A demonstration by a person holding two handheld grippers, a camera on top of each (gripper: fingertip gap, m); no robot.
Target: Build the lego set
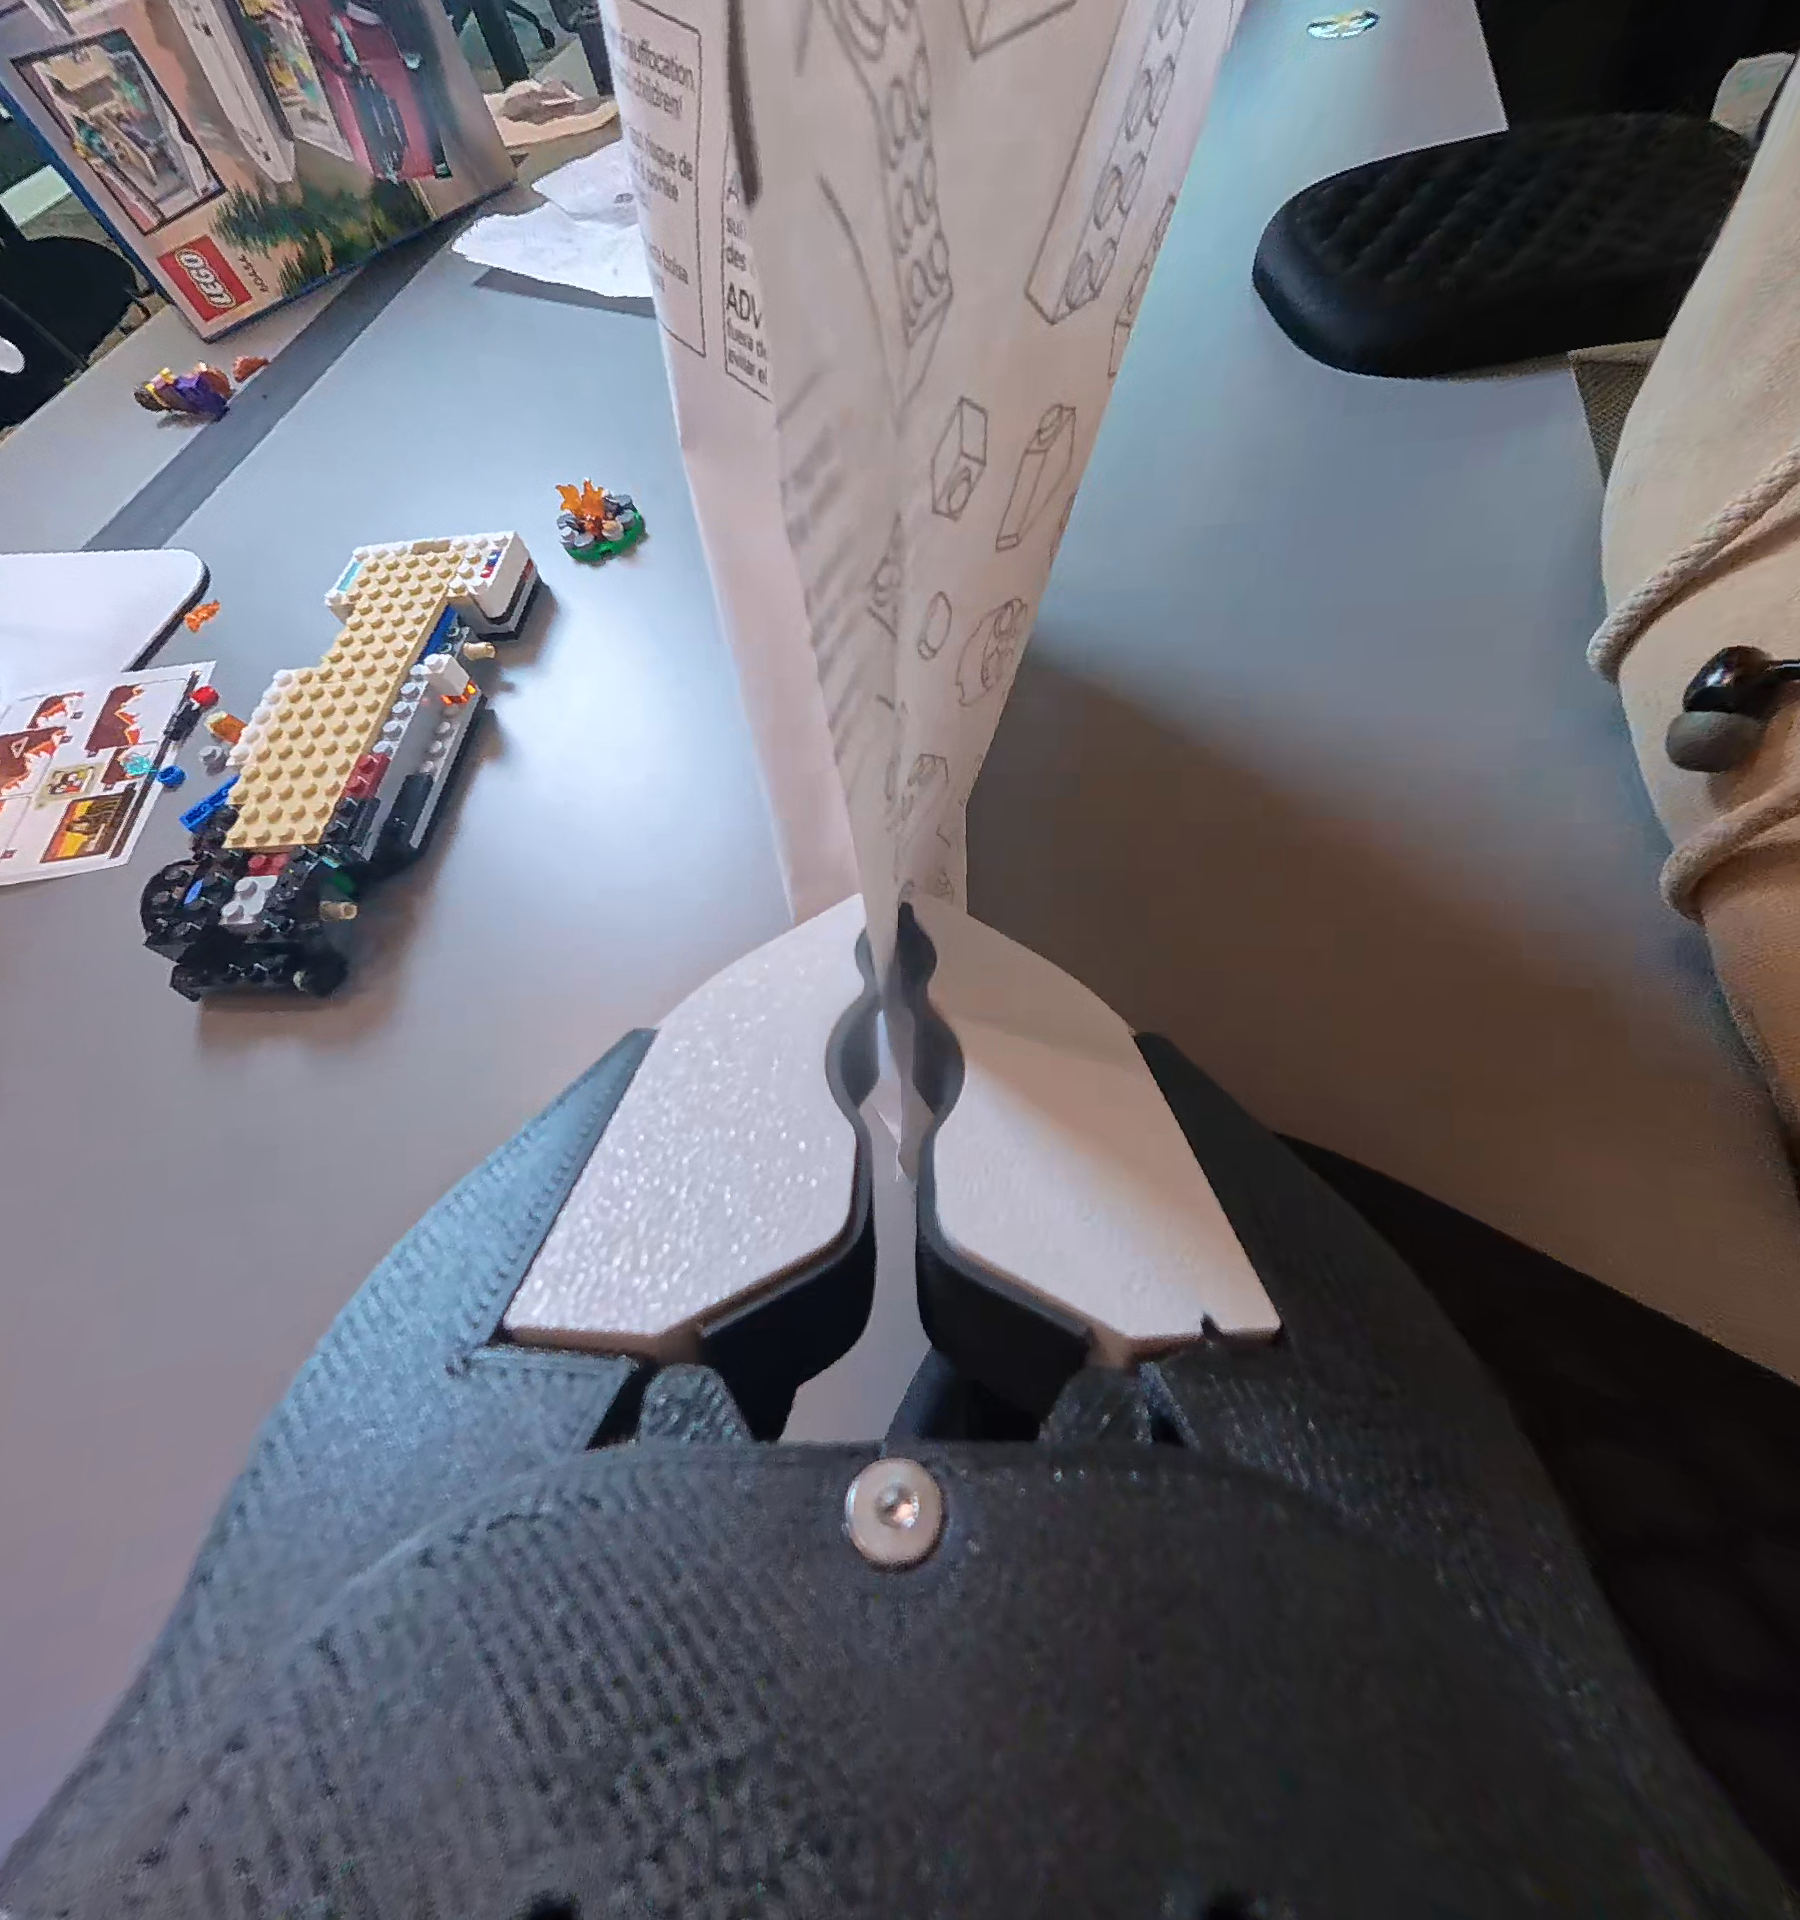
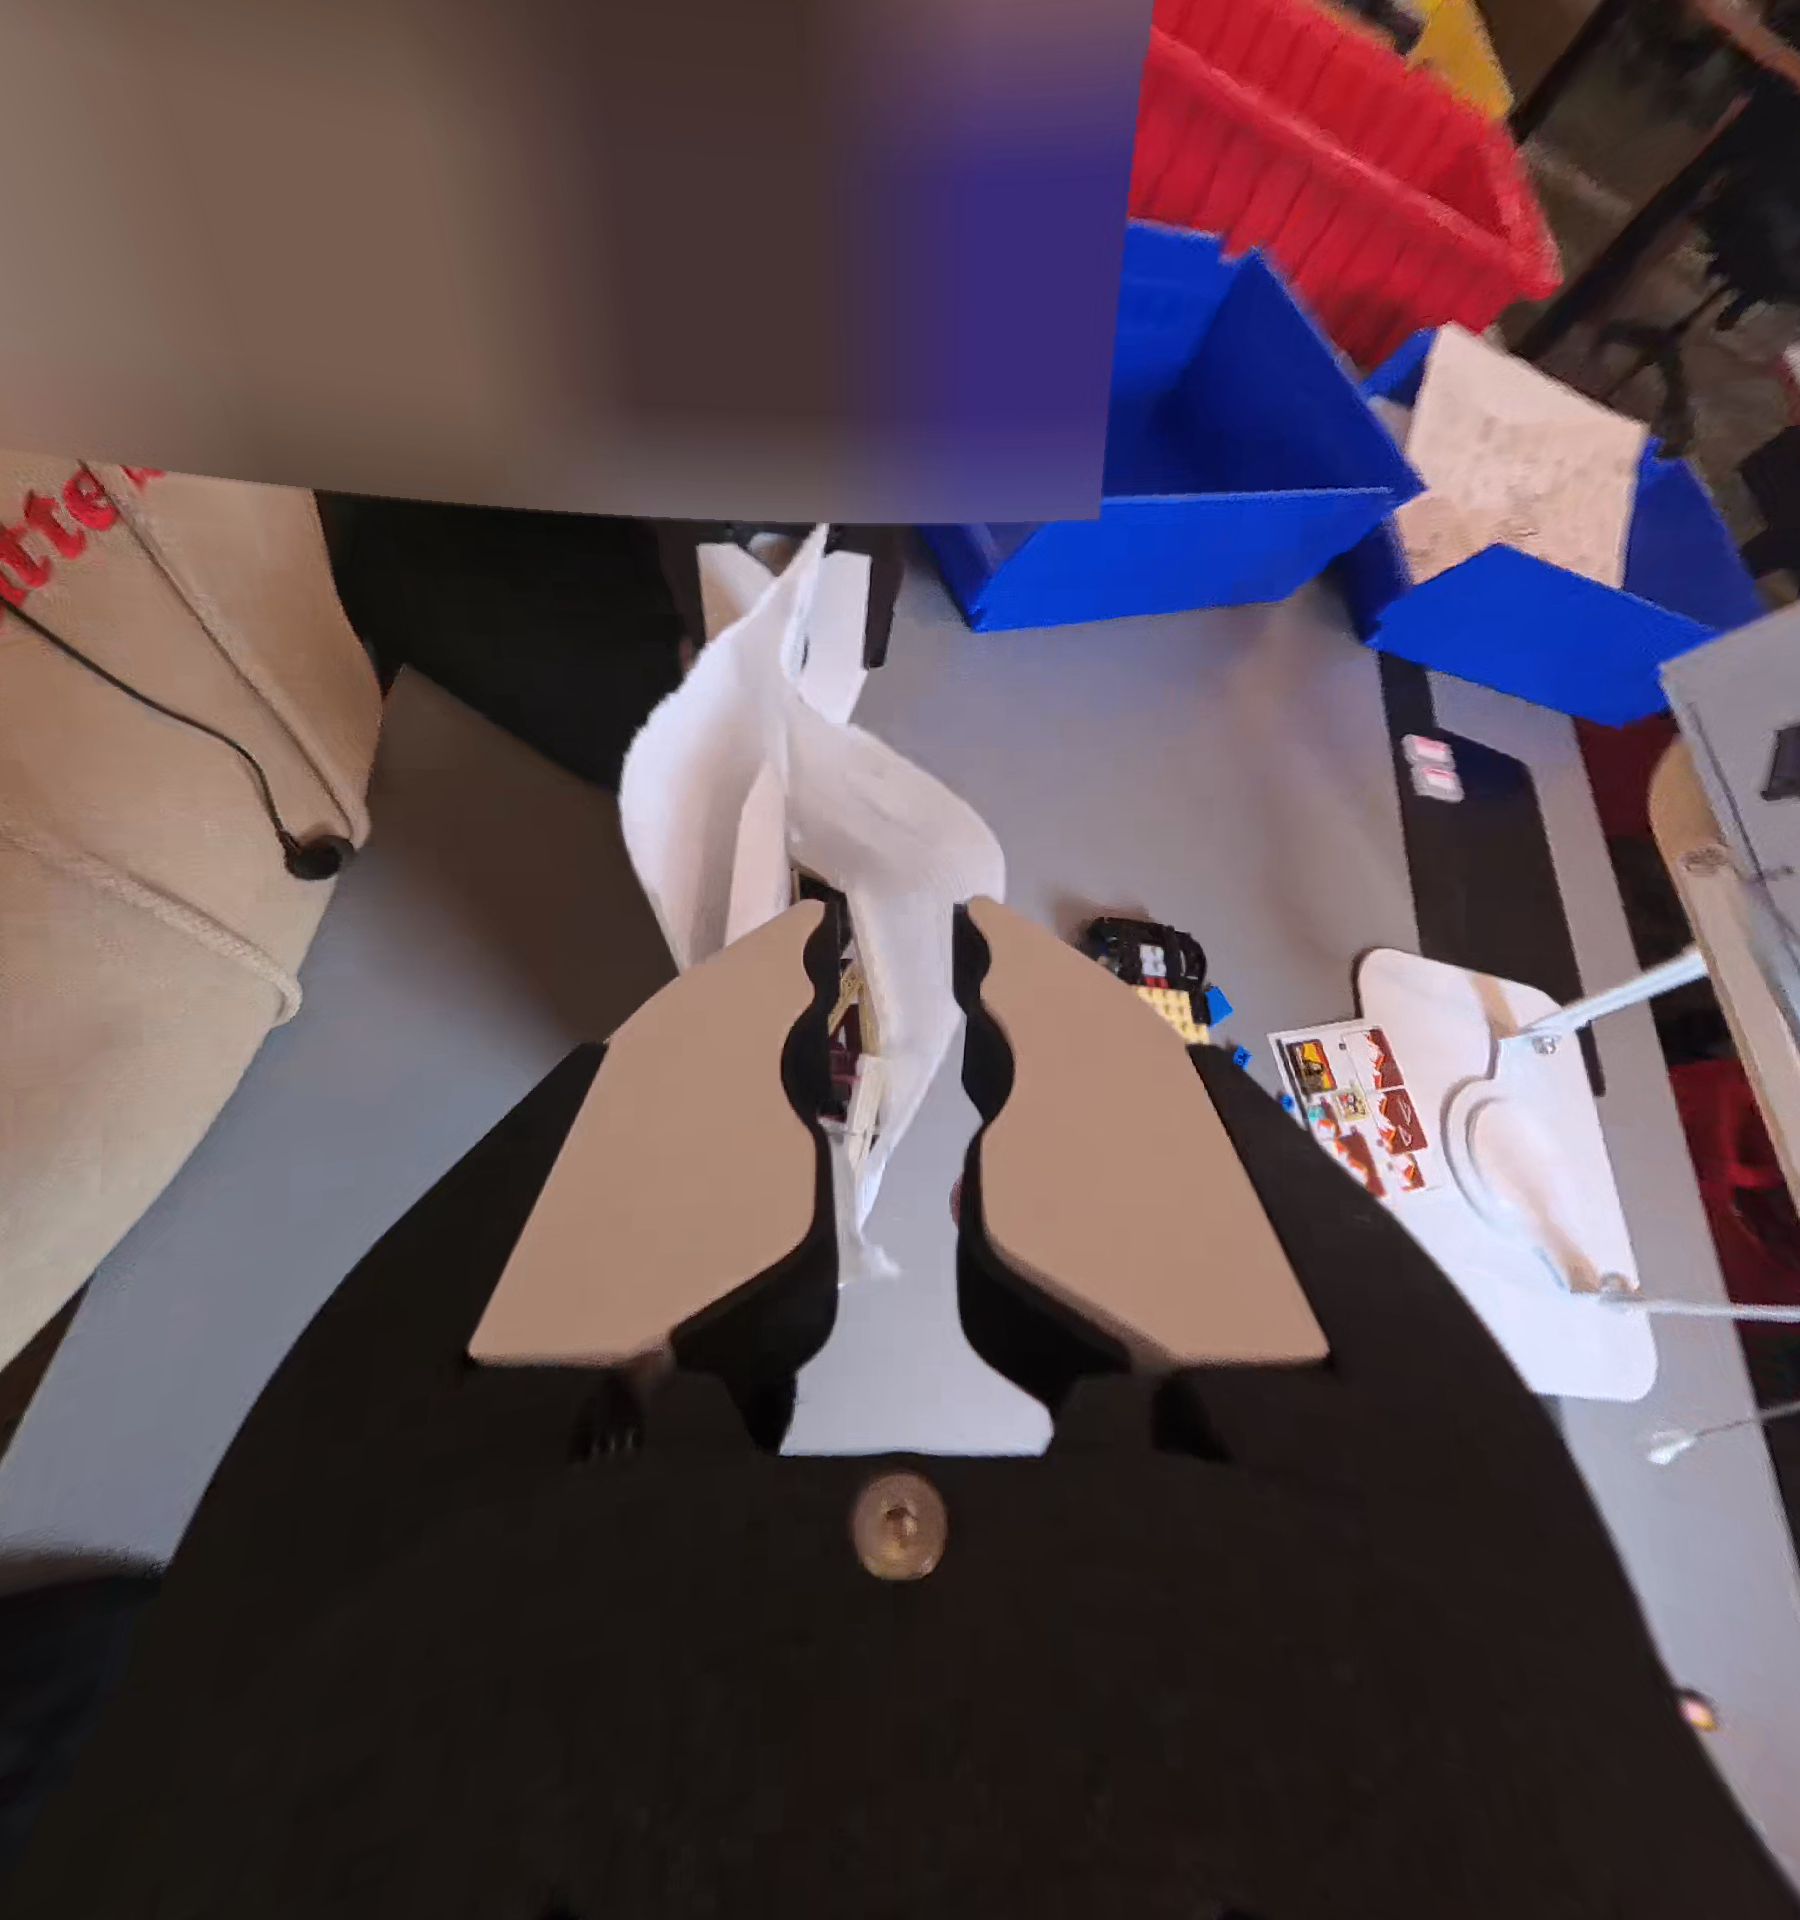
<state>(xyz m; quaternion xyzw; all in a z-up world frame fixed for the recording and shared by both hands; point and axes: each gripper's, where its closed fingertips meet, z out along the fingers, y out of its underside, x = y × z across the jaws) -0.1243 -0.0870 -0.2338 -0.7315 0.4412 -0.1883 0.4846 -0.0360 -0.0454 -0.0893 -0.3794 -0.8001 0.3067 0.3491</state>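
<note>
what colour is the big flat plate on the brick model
Tan plate, clearest in the left wrist view.

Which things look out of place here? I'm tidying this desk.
The white paper bag hangs in the air, twisted, pinched by the left gripper; the right gripper stands open around its other end. The brick model lies tipped over, with loose bricks scattered beside it.

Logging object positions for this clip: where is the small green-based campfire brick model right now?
In the left wrist view, the small green-based campfire brick model sits on the grey table, left of the hanging white printed paper bag and just beyond the tan-topped brick vehicle.
</note>
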